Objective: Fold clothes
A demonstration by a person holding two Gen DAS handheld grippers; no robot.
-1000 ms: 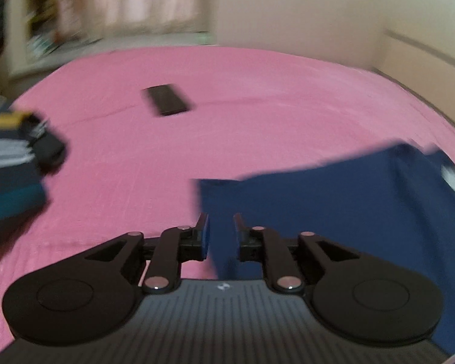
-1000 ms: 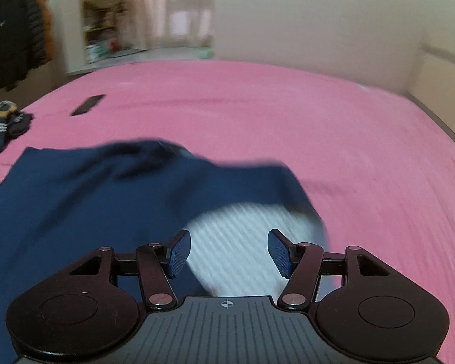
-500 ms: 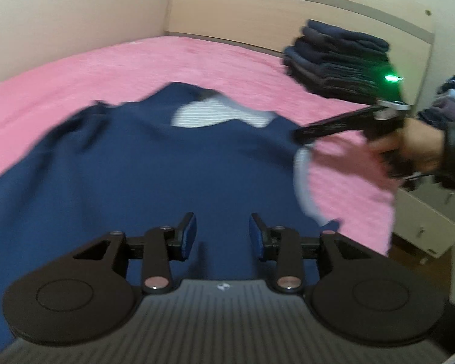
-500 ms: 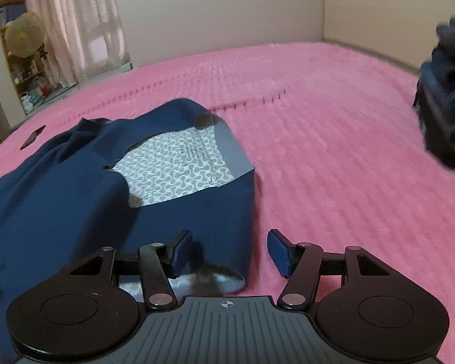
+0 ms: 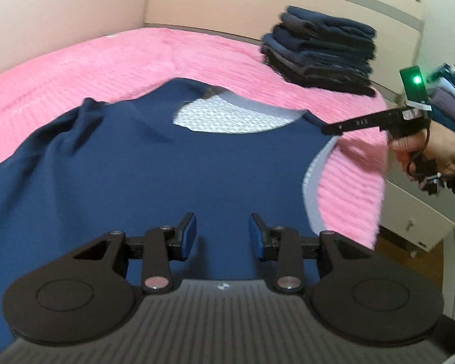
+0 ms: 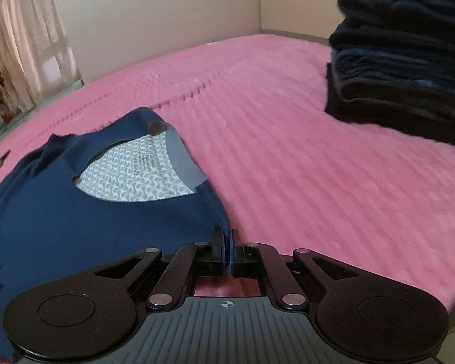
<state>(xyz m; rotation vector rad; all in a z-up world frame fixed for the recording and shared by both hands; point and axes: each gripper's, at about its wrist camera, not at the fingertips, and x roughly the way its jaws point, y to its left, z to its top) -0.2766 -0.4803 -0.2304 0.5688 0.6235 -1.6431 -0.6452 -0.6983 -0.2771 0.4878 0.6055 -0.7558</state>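
Observation:
A navy garment [image 5: 166,176] with a white patterned lining [image 5: 233,118] and a grey band lies spread on the pink bed [image 5: 106,69]. My left gripper [image 5: 223,236] hovers over the garment's near part. Its blue pads stand apart with only flat cloth below them. My right gripper [image 6: 227,242] is shut on the navy garment [image 6: 75,212] at its right edge, and the cloth runs into the closed pads. In the left wrist view the right gripper [image 5: 329,128] pinches that same far right corner, held by a person's hand [image 5: 424,151].
A tall stack of folded dark clothes [image 5: 318,57] [image 6: 403,66] sits on the bed by the wooden headboard [image 5: 288,6]. A white drawer unit [image 5: 415,212] stands past the bed's right edge. A small dark flat object [image 6: 1,162] lies far left on the bed.
The left gripper swung from the bed's far side to over the garment and its jaws widened. The right gripper slid to the garment's right edge and closed on it.

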